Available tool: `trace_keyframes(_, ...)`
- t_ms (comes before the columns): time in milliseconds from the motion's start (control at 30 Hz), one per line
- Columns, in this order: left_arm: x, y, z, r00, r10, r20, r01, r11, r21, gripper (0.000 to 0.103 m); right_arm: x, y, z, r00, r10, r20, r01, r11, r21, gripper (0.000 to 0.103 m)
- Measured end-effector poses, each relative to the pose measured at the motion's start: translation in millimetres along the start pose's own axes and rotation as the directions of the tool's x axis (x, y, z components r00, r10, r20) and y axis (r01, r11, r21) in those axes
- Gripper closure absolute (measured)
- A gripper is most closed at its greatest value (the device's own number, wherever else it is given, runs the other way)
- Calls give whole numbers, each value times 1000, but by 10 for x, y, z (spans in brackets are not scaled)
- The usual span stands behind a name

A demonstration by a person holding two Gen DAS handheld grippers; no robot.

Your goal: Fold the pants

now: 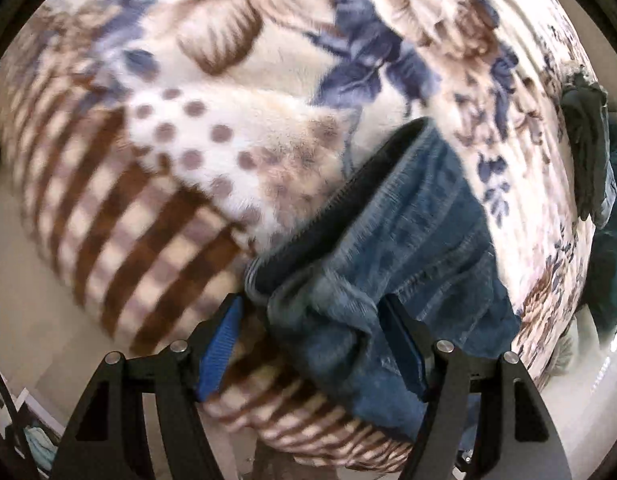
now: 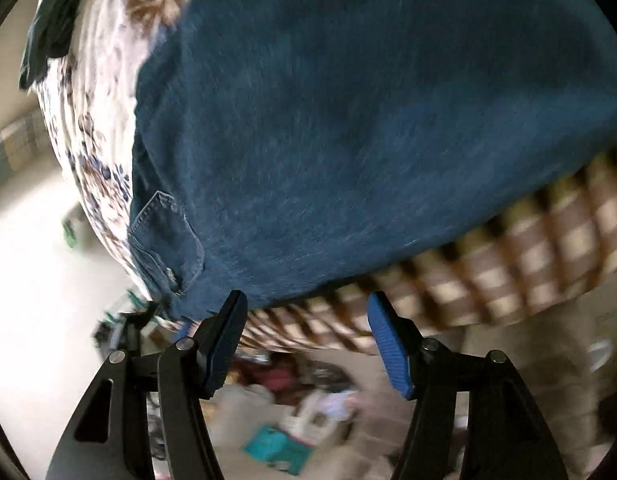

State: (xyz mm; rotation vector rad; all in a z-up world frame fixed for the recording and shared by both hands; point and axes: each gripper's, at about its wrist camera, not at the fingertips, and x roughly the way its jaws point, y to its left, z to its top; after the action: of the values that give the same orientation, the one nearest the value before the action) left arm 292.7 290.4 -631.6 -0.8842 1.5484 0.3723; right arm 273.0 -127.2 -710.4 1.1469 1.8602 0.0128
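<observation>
Two grippers, both spread wide. Left gripper [image 1: 312, 344]: jaws apart, a bunched fold of the blue denim pants [image 1: 408, 240] lying loose between them, not pinched. Right gripper [image 2: 306, 338]: jaws apart, nothing between, just beside the pants' edge. Pants lie on a patterned blanket [image 1: 188, 128], waistband open.
</observation>
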Motion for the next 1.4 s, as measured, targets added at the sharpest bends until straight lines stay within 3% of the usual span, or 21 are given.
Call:
trace_keyframes(67, -4, -24, 15, 1000, 6, 28, -6, 1000, 7, 49, 36, -40, 9, 998, 53, 35, -54, 998, 43, 45)
trace_keyframes(133, -69, -18, 31, 998, -1, 59, -1, 1000, 27, 73, 69, -24, 18, 992, 62, 107, -70, 995, 67, 95)
trace_keyframes(200, -258, -39, -42, 994, -2, 111, -9, 995, 96, 81, 32, 12, -32, 985, 32, 169, -44, 997, 69, 97)
trace_keyframes(333, -524, -52, -174, 987, -1, 163, -29, 983, 181, 83, -192, 197, -241, 972, -13, 233, 18, 1000, -23, 98)
trace_keyframes(500, -114, 184, -8, 997, 41, 65, -50, 987, 155, 81, 102, 146, -274, 975, -128, 183, 137, 990, -41, 98)
trace_keyframes(567, -155, 189, 37, 998, 33, 49, -40, 988, 151, 78, 302, 13, -181, 982, -123, 145, 121, 992, 19, 96)
trace_keyframes(600, -178, 149, 38, 999, 31, 38, -36, 988, 150, 70, 356, -16, -130, 985, -114, 129, 111, 993, 32, 95)
trace_keyframes(667, -393, 155, 36, 998, 48, 35, -52, 987, 154, 58, 323, -24, -84, 990, -101, 103, 99, 995, 27, 87)
trace_keyframes(700, -544, 142, -9, 997, 52, 53, -60, 985, 164, 51, 264, -5, -100, 991, -103, 88, 103, 995, 7, 74)
trace_keyframes(733, -642, 102, -45, 995, 70, 73, -82, 981, 177, 47, 203, 10, -128, 990, -113, 82, 114, 993, -8, 53)
trace_keyframes(800, -915, -32, -215, 979, 122, 165, -158, 960, 231, 47, 20, 45, -216, 986, -136, 92, 142, 989, -52, 40)
trace_keyframes(867, -1024, -200, -309, 970, 146, 194, -198, 940, 279, 41, -194, 140, -274, 976, -172, 133, 188, 974, -122, 40)
trace_keyframes(967, -952, -613, -401, 978, 94, 185, -157, 918, 365, 38, -565, 412, -170, 951, -217, 221, 269, 932, -243, 40)
trace_keyframes(1100, -453, -1276, -405, 990, 63, 128, -112, 899, 422, 38, -971, 688, 335, 854, -369, 366, 499, 781, -376, 40)
trace_keyframes(1167, -192, -1562, -418, 989, 86, 120, -132, 881, 454, 38, -1117, 621, 672, 815, -414, 405, 550, 772, -319, 40)
trace_keyframes(1233, -60, -1658, -412, 986, 110, 128, -158, 869, 469, 38, -1166, 465, 1088, 817, -446, 366, 540, 814, -214, 40)
trace_keyframes(1267, 16, -1709, -411, 985, 115, 126, -162, 864, 477, 38, -1163, 376, 1251, 834, -439, 334, 510, 845, -164, 40)
trace_keyframes(1300, 63, -1741, -412, 984, 126, 127, -172, 861, 479, 38, -1152, 264, 1408, 867, -398, 300, 450, 884, -126, 40)
trace_keyframes(1333, 114, -1754, -414, 981, 143, 130, -188, 856, 481, 38, -1114, 220, 1491, 882, -377, 284, 420, 901, -109, 45)
trace_keyframes(1367, 144, -1743, -426, 979, 154, 132, -199, 852, 483, 38, -1105, 182, 1539, 881, -369, 296, 412, 906, -95, 53)
trace_keyframes(1400, 158, -1722, -438, 978, 162, 132, -206, 851, 483, 38, -1098, 169, 1554, 865, -383, 325, 431, 898, -91, 66)
